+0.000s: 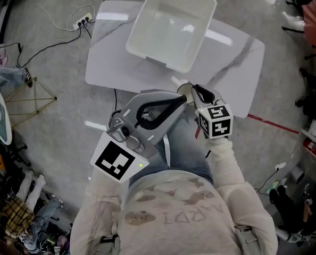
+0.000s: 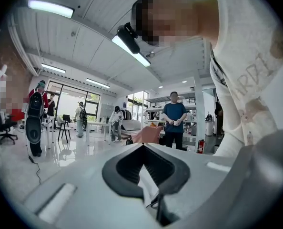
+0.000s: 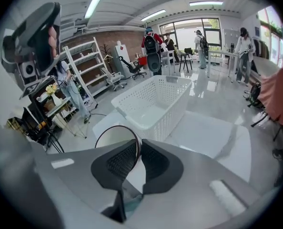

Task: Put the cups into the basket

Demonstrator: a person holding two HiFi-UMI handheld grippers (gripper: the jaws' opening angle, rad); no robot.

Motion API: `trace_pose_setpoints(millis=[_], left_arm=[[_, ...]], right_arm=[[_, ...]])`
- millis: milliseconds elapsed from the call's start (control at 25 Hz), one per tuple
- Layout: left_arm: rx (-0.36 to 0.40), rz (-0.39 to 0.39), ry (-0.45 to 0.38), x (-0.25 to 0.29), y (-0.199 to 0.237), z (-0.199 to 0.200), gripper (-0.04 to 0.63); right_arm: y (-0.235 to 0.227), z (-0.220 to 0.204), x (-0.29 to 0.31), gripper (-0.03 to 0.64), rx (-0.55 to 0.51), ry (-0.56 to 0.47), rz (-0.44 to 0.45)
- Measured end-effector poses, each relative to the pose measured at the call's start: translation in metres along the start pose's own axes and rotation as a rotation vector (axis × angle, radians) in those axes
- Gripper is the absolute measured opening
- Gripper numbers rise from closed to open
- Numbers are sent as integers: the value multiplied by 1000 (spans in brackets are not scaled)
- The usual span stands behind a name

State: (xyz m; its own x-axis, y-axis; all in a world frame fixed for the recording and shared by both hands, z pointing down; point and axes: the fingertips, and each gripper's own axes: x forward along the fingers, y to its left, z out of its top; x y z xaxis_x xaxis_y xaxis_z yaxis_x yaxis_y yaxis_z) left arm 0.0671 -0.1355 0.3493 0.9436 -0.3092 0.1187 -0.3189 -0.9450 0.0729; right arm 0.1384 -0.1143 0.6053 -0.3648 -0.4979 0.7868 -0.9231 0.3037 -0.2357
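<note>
Right gripper: jaws closed on the thin wall of a cup, one pad inside the rim and one outside, mouth turned toward the camera; the cup is carried above the near edge of the table, short of the basket. Left gripper: pads brought together at the tips with nothing between them, pointing up and away from the table, and lying just beside the right gripper on its left in the head view. Progress, as judged: the basket looks empty in both views that show it, so no cup is yet delivered; the one cup in hand has to go forward over the near wall and be let go inside. No further cups can be made out on the table. Obstacles: the near wall of the basket stands between cup and interior, so the cup must clear the rim; the idle left gripper is close enough to crowd the path. Surroundings: a power strip with cables on the floor, shelving, people standing well off
</note>
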Motion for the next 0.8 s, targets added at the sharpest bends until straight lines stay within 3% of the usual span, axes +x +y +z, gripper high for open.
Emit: trace_pose_setpoints(millis=[400,560,800], left_arm=[[72,123,-59,22,11,76,0],[67,166,-100,24,7,90,0],[80,190,-86,20,15,93,0]], right_arm=[[-19,94,-80,58,-74,-166,50],[-26,114,-88,58,-109,-209,62],[-25,136,-72,58,-104,-219,84]])
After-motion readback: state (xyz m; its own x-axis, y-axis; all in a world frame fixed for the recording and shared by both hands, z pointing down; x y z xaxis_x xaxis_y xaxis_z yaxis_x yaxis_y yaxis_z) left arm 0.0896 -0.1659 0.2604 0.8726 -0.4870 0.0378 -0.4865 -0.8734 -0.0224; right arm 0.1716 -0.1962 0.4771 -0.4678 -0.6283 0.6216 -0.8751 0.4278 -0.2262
